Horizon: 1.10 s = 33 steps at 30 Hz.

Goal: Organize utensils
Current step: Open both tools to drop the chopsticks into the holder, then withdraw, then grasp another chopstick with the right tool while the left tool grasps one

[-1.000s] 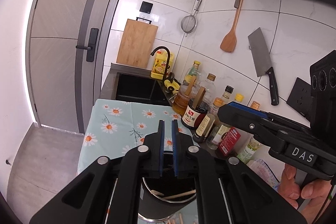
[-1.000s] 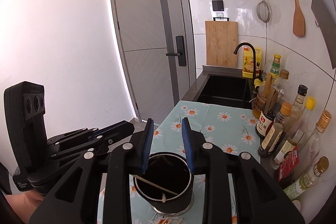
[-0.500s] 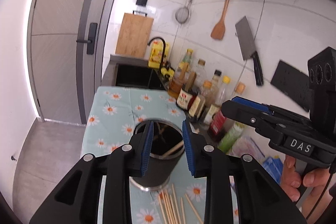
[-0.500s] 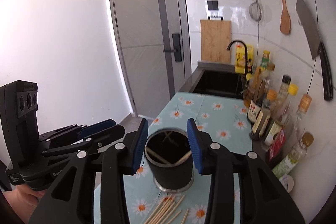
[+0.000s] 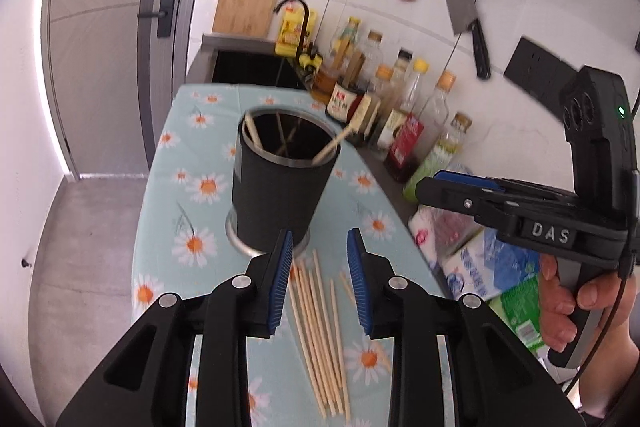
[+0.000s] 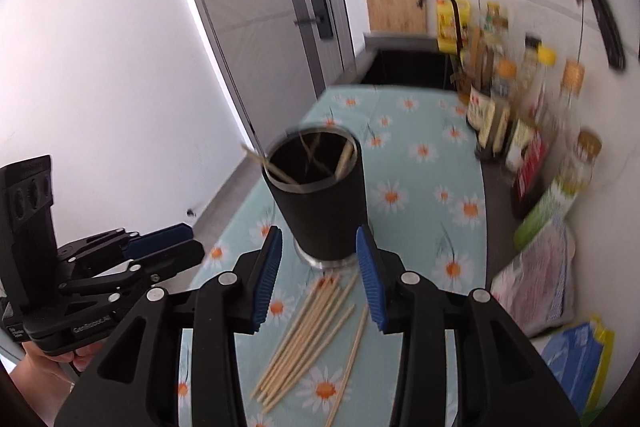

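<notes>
A black cylindrical holder stands on the daisy-print cloth with a few wooden chopsticks inside. Several loose wooden chopsticks lie on the cloth in front of it. My left gripper is open and empty, just short of the holder and above the loose chopsticks. My right gripper is open and empty, also just in front of the holder. The right gripper shows in the left wrist view, and the left gripper shows in the right wrist view.
A row of sauce and oil bottles lines the tiled wall at the right. Plastic packets lie at the near right. A black sink with a tap is behind the cloth. A cleaver and spatula hang on the wall.
Both grippers have drawn back and up from the holder and tilted down. The left gripper has opened from shut. The loose chopsticks have come into view.
</notes>
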### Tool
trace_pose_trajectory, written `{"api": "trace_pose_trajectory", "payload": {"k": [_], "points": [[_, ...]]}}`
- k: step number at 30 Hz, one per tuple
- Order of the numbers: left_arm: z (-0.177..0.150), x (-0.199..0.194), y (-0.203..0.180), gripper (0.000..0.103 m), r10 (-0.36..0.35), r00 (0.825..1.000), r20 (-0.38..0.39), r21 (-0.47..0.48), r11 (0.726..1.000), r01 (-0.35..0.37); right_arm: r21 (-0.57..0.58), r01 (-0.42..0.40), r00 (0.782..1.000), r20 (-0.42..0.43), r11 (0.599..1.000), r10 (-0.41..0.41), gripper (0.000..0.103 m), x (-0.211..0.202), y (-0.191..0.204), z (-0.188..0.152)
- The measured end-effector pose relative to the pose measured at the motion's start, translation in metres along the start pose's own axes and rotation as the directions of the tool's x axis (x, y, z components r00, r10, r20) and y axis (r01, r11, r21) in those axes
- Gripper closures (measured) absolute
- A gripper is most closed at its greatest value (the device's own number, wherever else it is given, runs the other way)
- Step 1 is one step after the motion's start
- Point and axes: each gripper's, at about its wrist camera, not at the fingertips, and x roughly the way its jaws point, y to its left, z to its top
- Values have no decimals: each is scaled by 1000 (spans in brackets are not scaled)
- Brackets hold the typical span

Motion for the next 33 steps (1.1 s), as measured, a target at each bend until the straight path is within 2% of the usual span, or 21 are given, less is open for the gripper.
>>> {"api": "trace_pose_trajectory", "payload": {"k": [2,4,7,11,13,18,20,23,30,33], "points": [[-10,7,2,75,-13,999,-39,-1,1000,13,51,-21,996,-80,998,25,63,16,-8,-10],[-18,14,4,76,-11,997,-79,-7,1000,10,90,-5,989,-147,996,18,63,32,-15,-19],[-27,25,8,75,-20,990,-138,-31,999,16,162,8,966,-255,987,34,63,54,-27,-28],[-38,38,13,75,-15,979,-201,-51,999,5,210,45,909,-414,977,47,63,87,-35,-43],[-41,43,15,75,-13,973,-231,-59,998,0,192,73,888,-458,979,24,63,97,-35,-48],[-48,56,21,75,-9,955,-297,-83,996,-16,204,105,814,-580,973,33,65,130,-39,-62],[-52,63,24,75,-15,941,-338,-97,995,-19,177,124,789,-615,976,11,69,142,-37,-69],[-57,72,29,76,-30,921,-388,-119,993,-18,162,150,761,-648,975,-10,72,155,-36,-78],[-60,84,38,75,-28,899,-436,-147,988,-41,127,205,732,-678,970,-65,83,172,-31,-84],[-60,90,42,75,-26,889,-457,-155,987,-51,90,229,722,-684,969,-106,84,176,-24,-84]]}}
